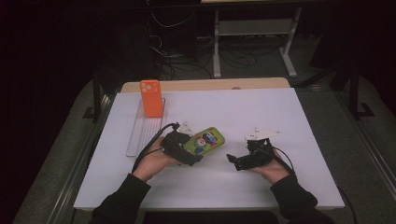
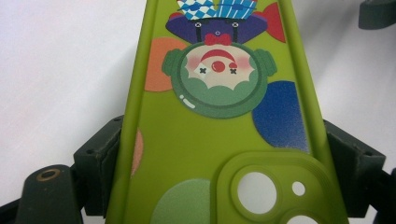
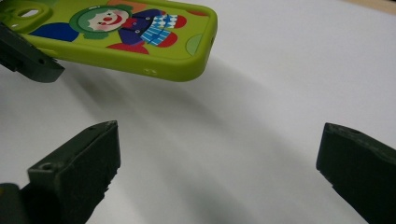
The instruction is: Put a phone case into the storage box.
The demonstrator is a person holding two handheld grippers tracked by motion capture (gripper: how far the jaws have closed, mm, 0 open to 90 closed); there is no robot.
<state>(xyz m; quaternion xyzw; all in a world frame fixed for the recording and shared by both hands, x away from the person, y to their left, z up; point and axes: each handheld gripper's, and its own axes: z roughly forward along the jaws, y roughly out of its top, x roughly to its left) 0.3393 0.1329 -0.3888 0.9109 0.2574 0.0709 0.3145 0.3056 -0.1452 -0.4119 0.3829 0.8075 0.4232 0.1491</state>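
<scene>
A green phone case (image 1: 208, 139) printed with a clown is held just above the white table top, with my left gripper (image 1: 190, 150) shut on its camera end. In the left gripper view the case (image 2: 219, 126) runs away from me between the two black jaws, camera cut-outs nearest, and the left gripper (image 2: 222, 161) clamps its long edges. My right gripper (image 1: 236, 162) rests to the right of the case, pointing left at it. In the right gripper view the right gripper (image 3: 219, 151) is open with nothing between its jaws, and the case (image 3: 126, 42) hovers ahead at upper left.
An orange phone case (image 1: 151, 98) stands upright at the far end of a clear slotted rack (image 1: 139, 135) on the left of the white board (image 1: 289, 116). Beyond the table's far edge are desk legs and cables on the floor.
</scene>
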